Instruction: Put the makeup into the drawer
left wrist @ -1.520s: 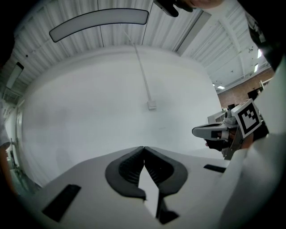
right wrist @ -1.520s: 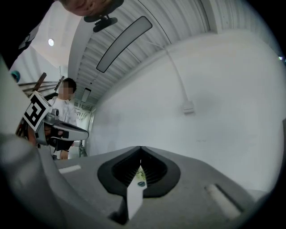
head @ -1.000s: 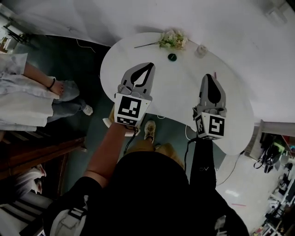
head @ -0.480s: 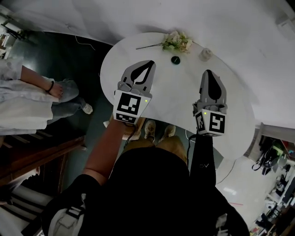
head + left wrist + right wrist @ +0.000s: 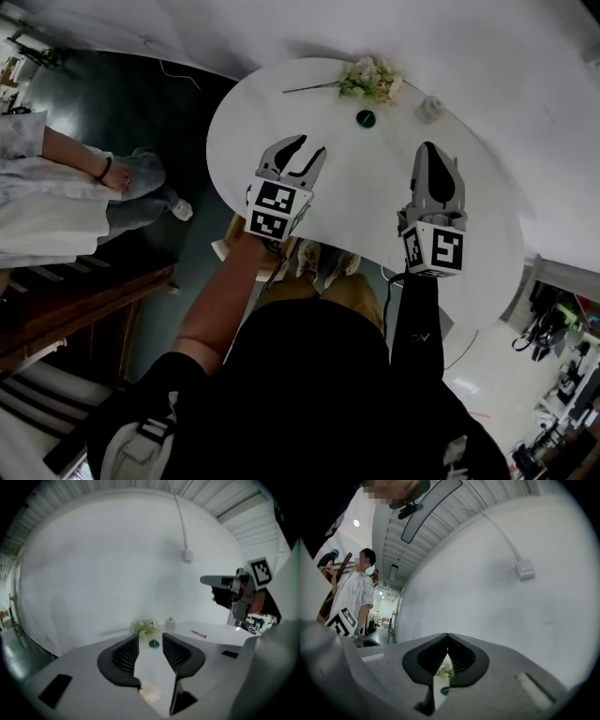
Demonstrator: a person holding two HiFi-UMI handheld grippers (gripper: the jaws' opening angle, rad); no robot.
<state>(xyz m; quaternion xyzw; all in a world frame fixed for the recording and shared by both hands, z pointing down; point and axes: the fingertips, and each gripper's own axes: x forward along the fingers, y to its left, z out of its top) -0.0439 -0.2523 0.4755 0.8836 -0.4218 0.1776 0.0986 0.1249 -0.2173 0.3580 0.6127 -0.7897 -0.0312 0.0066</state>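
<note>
A white rounded table (image 5: 356, 197) carries a small dark green round compact (image 5: 366, 118), a small pale jar (image 5: 430, 108) and a sprig of flowers (image 5: 370, 80) at its far side. My left gripper (image 5: 309, 148) hovers over the table's left part, well short of the compact. Its jaws have just been opening and nothing is between them. In the left gripper view the compact (image 5: 153, 643) shows beyond the open left gripper (image 5: 150, 637), with a thin red stick (image 5: 198, 633) to the right. My right gripper (image 5: 429, 148) is shut and empty; the right gripper (image 5: 447, 634) points level at the wall.
A person (image 5: 66, 187) stands on the dark floor left of the table. A white wall (image 5: 117, 564) with a cable and a small box (image 5: 188, 555) rises right behind the table. No drawer is in view.
My left gripper has dropped lower over the table and its jaws have gone from shut to open. The right gripper has shifted slightly and stays shut.
</note>
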